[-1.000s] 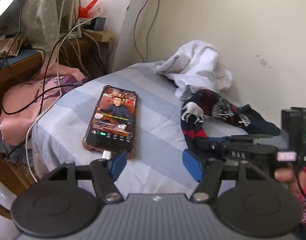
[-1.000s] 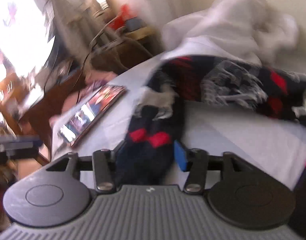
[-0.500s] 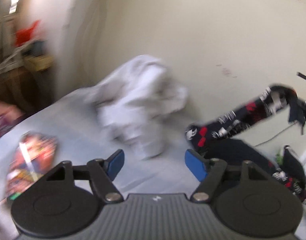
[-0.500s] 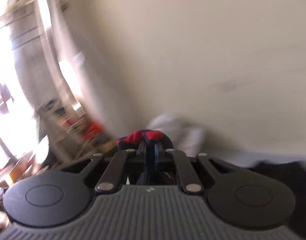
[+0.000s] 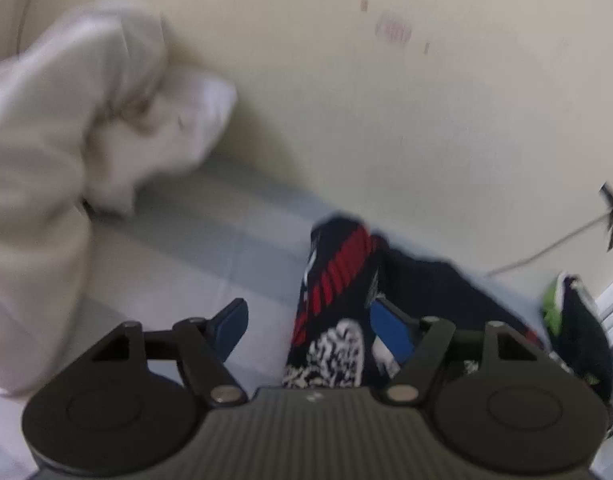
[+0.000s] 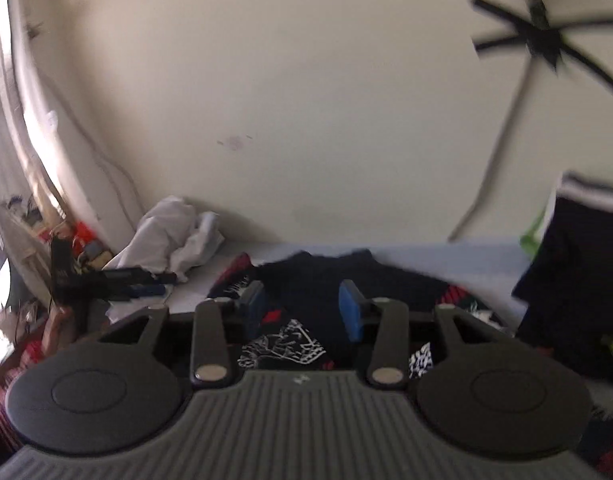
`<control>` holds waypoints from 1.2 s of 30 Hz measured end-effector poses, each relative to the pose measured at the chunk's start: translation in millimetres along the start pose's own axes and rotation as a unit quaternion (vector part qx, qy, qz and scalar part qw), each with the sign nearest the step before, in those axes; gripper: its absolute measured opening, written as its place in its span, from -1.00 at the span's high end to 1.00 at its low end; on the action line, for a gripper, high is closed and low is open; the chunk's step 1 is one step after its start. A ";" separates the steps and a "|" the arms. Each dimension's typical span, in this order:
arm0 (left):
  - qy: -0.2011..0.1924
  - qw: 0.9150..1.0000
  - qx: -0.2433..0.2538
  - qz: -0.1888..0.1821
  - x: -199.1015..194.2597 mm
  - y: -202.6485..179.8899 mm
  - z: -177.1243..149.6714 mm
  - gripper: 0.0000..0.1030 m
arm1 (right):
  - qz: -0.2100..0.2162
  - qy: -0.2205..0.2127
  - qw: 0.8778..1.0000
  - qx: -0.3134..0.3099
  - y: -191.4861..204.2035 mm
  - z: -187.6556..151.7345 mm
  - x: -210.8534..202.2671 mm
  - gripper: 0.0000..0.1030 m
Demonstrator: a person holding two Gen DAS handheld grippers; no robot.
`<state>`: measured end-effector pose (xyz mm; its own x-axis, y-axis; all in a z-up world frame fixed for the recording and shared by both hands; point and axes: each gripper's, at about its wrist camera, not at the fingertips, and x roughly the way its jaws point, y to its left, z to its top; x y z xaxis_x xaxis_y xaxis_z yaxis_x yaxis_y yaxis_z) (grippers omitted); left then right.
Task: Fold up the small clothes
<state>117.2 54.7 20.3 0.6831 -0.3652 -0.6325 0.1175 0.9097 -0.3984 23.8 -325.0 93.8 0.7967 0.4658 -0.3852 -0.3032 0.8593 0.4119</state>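
A dark navy garment with red and white patterns (image 5: 338,300) lies on the pale blue striped bed sheet (image 5: 210,248) by the wall. My left gripper (image 5: 310,324) is open, its blue pads either side of the garment's near end, just above it. In the right wrist view the same garment (image 6: 318,280) is spread flat ahead, and my right gripper (image 6: 302,308) is open and empty above its near edge. The left gripper (image 6: 118,280) shows there at the left, held by a hand.
A crumpled white garment (image 5: 66,128) is piled at the left against the cream wall (image 5: 386,100); it also shows in the right wrist view (image 6: 170,240). Another dark garment with green trim (image 6: 574,280) hangs at the right. Cluttered shelves stand far left.
My right gripper let go of the dark garment, which it had lifted; the garment now lies on the bed. My left gripper swung right and closer, over the garment's end.
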 end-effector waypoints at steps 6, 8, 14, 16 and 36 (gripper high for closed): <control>-0.002 0.999 0.041 0.016 14.6 1.3 -10.7 -0.13 | -0.001 0.065 0.998 -0.006 22.5 -0.2 99.0 0.13; 0.009 0.999 0.042 0.009 19.9 4.5 -12.6 0.27 | -0.015 0.091 0.996 -0.018 31.4 -3.5 140.6 0.12; 0.006 0.999 0.050 0.008 19.2 1.4 -9.8 0.75 | -0.032 0.184 0.978 -0.097 64.5 -27.8 177.0 0.88; 0.000 0.999 0.036 0.008 13.0 4.0 -8.2 0.76 | -0.041 0.179 0.976 -0.118 75.2 -28.2 167.9 0.86; -0.019 1.000 -0.008 0.024 -12.2 18.8 6.3 0.14 | 0.022 0.190 0.980 -0.059 102.2 31.2 280.6 -0.05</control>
<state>115.7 77.5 24.7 0.7147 -0.3140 -0.6250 0.0738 0.9224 -0.3790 232.7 -113.1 53.6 0.5361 0.5287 -0.6581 -0.4091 0.8446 0.3454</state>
